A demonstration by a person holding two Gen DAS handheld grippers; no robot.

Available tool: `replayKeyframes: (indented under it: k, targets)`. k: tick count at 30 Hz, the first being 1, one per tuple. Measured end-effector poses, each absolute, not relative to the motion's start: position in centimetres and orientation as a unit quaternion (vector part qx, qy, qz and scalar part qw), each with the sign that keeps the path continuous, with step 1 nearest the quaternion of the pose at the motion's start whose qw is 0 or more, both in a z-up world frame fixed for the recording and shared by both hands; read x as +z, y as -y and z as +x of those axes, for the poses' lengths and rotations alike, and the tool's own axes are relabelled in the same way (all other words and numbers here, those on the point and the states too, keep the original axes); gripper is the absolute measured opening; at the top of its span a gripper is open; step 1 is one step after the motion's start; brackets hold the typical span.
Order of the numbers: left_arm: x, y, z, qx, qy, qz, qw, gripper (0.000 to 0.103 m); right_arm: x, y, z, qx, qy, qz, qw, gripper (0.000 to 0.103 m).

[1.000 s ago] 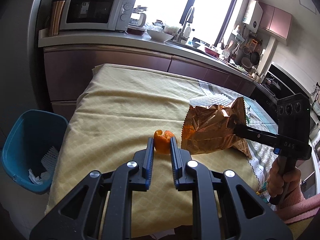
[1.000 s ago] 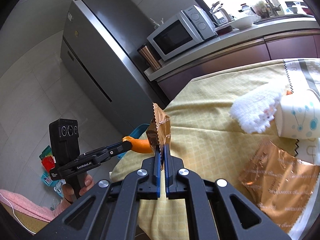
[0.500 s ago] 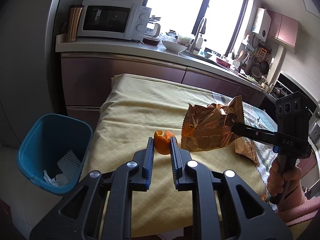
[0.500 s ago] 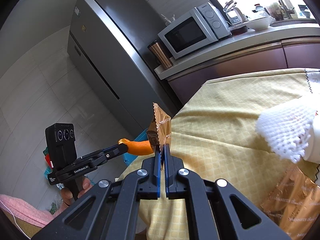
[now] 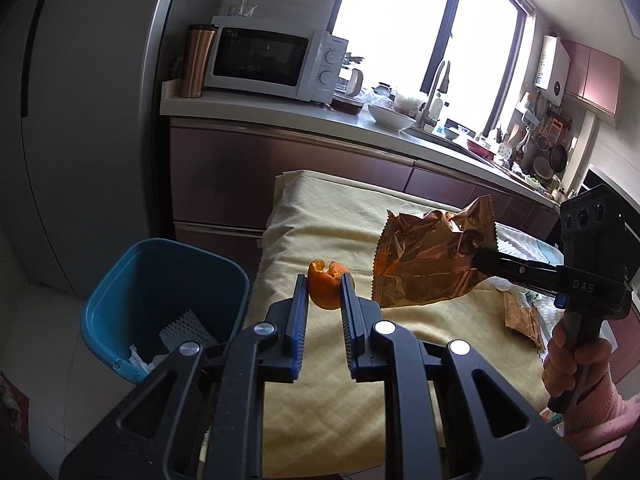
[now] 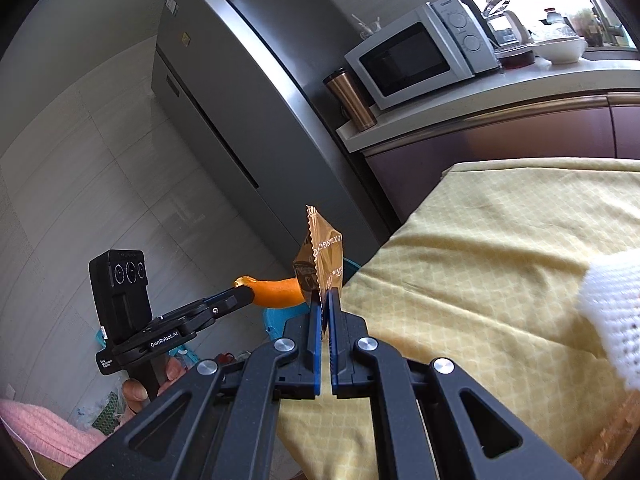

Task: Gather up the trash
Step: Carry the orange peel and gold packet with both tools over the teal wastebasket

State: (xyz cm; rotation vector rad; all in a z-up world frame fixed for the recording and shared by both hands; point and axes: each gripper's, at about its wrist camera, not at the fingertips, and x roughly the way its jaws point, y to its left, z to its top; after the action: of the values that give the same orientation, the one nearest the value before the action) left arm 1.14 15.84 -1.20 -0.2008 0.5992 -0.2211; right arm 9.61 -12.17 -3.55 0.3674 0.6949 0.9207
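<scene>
Kitchen view shifted: bin [image 5: 160, 304] nearer (peel [image 5: 326, 288] gripped).

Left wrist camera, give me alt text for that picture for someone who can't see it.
A left gripper holds a piece of orange peel above a yellow tablecloth, with a blue bin on the floor to its left. At right, the right gripper holds up a shiny copper snack bag. A kitchen counter with a microwave stands behind.

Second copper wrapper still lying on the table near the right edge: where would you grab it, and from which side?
Take the wrapper by its crinkled near end, coming from above with the claw tips straddling a raised fold. It lies flat on the yellow cloth, so a level side approach finds no edge to pinch.
</scene>
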Motion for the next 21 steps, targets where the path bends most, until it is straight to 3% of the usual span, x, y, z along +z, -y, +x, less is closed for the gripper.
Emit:
replayKeyframes:
  k: [21]
  targets:
    - [-2.1,-22.7,2.0,-0.020,-0.300,-0.122,0.946,0.016,-2.4,3.8,12.9,0.480,-0.341,0.120,0.799,0.002]
